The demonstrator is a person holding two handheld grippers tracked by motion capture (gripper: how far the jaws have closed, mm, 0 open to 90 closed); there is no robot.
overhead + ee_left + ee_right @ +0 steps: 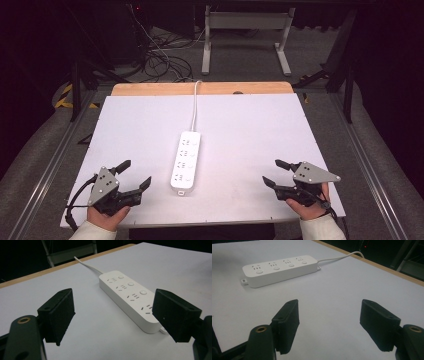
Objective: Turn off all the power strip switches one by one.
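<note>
From the high view, the long white plastic four-socket power strip [186,161] lies mid-table, untouched, between the left gripper [135,174] and right gripper [270,172], well apart from both.

Left gripper view: jaws spread, empty.

Right gripper view: the same. All handling remains; no containers present.
</note>
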